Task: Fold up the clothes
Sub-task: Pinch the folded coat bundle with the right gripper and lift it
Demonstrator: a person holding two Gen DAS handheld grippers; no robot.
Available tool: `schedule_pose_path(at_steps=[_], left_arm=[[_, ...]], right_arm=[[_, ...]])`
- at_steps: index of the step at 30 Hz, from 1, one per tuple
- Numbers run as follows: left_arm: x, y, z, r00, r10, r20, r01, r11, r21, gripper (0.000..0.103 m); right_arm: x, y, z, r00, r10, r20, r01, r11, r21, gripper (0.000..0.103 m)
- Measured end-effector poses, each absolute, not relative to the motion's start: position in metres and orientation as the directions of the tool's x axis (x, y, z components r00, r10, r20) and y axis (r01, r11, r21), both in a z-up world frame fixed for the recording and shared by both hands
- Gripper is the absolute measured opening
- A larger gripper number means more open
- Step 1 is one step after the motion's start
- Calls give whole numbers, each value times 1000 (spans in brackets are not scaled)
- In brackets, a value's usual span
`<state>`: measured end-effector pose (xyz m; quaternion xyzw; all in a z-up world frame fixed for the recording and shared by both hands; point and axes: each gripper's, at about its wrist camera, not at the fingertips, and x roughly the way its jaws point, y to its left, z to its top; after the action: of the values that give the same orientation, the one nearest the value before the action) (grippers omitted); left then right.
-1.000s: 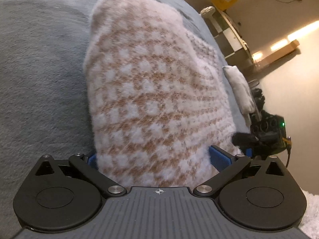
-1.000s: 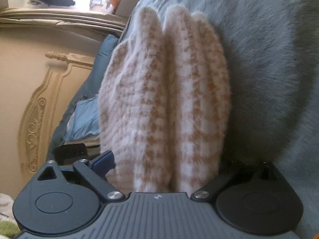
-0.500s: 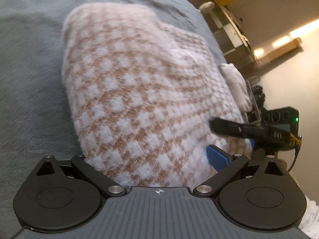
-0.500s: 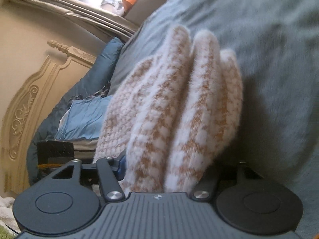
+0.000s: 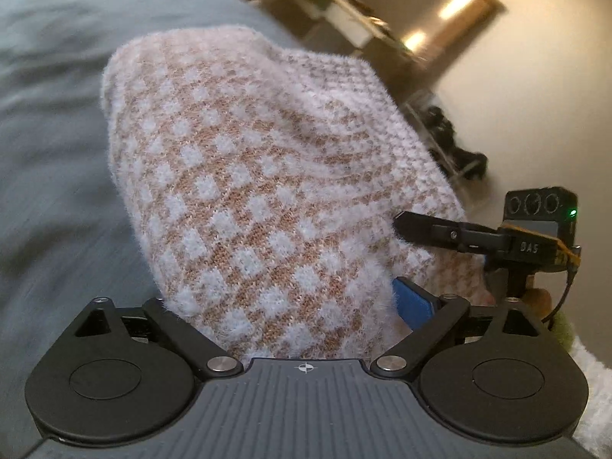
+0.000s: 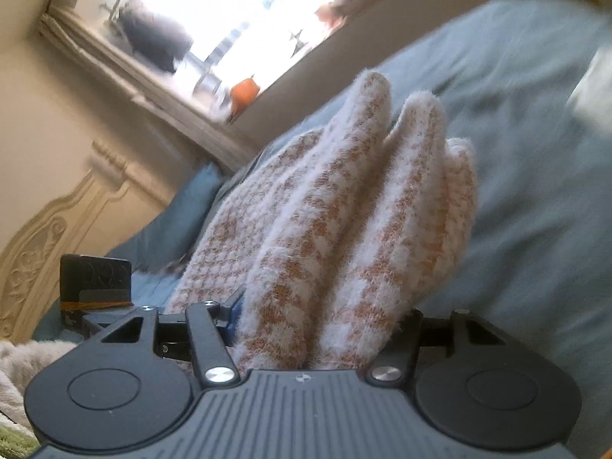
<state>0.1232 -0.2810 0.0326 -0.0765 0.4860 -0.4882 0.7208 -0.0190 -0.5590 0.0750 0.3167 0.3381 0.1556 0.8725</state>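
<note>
A folded fluffy sweater (image 5: 267, 191), white with a tan check, fills the left wrist view above the grey-blue bed cover (image 5: 57, 114). My left gripper (image 5: 287, 298) has the thick bundle between its wide jaws, which are closing on it; one blue pad (image 5: 413, 302) shows against the knit. My right gripper (image 5: 420, 225) bites the bundle's right edge. In the right wrist view the sweater (image 6: 344, 229) shows as stacked folds held by my right gripper (image 6: 325, 313), shut on that end. The left gripper's body (image 6: 95, 279) appears at the far left.
The bed cover (image 6: 535, 153) spreads to the right. A carved cream headboard (image 6: 46, 244), a blue pillow (image 6: 183, 222) and a bright window (image 6: 229, 19) lie behind. Shelving (image 5: 336, 11) and dark gear (image 5: 459, 153) stand beside the bed, with a pale rug (image 5: 593, 382) below.
Both grippers rose with the sweater, so more of the room shows behind it. The right gripper's jaws narrowed onto the folds, and its finger now overlaps the bundle's right edge in the left view.
</note>
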Motion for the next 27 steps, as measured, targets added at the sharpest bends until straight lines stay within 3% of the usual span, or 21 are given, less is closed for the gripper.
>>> schedule_pose_path(at_steps=[12, 16, 21, 27], left_arm=[[145, -512, 17, 72, -852, -518, 672, 426, -606, 93], [159, -545, 10, 70, -855, -513, 618, 441, -651, 92], [164, -576, 10, 99, -852, -515, 641, 450, -622, 92], [152, -589, -21, 102, -784, -612, 688, 500, -526, 90]], right_arm=[[7, -772, 101, 756, 305, -579, 56, 852, 521, 62], [20, -819, 96, 748, 297, -594, 67, 856, 512, 62], [37, -857, 93, 742, 330, -584, 29, 854, 519, 62], [52, -881, 44, 684, 360, -635, 95, 819, 566, 65]])
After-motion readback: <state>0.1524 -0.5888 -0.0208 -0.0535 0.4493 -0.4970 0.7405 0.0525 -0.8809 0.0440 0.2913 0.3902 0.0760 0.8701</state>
